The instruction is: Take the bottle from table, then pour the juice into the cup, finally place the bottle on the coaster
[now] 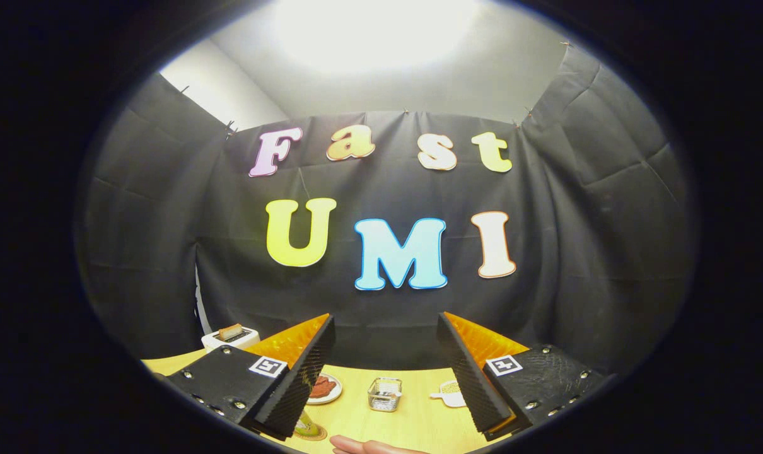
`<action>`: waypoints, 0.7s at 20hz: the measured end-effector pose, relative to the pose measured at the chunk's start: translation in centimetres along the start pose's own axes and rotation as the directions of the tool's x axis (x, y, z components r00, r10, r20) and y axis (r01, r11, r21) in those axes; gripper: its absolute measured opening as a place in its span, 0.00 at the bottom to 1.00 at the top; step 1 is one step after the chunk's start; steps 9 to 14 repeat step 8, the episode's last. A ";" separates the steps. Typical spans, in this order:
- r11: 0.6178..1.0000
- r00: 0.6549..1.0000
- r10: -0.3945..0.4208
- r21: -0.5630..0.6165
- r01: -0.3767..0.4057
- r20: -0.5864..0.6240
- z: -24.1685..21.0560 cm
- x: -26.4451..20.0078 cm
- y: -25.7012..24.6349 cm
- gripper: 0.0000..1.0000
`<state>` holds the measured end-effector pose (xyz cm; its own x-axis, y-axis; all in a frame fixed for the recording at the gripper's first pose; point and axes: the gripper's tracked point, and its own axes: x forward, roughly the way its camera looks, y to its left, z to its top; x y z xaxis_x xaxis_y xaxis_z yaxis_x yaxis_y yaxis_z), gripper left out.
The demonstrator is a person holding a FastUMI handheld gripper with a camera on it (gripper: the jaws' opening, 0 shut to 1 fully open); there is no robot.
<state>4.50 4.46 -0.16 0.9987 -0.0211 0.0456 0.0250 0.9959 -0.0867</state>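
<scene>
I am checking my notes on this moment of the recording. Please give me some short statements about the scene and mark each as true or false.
1. The tongs are open, with nothing between the fingers. True.
2. A small clear square container stands on the table beyond the fingers. True.
3. The tongs are shut on a bottle. False: they hold nothing.
4. The white toaster has a slice of bread in its slot. True.
5. The plate near the left finger is bare. False: it holds something reddish.
6. A hand lies on the table below the fingers. True.
</scene>
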 end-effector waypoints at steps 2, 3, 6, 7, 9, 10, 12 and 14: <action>1.000 1.000 -0.005 -0.013 0.005 0.004 0.0 -0.9 -0.6 0.99; 1.000 1.000 -0.006 -0.013 0.007 0.002 -0.1 -1.2 -0.9 0.99; 1.000 1.000 -0.019 -0.014 0.019 0.006 0.7 -1.8 -1.8 0.99; 1.000 1.000 -0.021 -0.016 0.021 0.012 1.0 -2.0 -2.1 0.99; 0.999 0.999 -0.026 -0.018 0.027 0.020 1.3 -2.2 -2.4 0.99; 0.999 0.999 -0.026 -0.018 0.027 0.020 1.3 -2.2 -2.4 0.99; 0.999 0.999 -0.026 -0.018 0.027 0.020 1.3 -2.2 -2.4 0.99; 0.999 0.999 -0.026 -0.018 0.027 0.020 1.3 -2.2 -2.4 0.99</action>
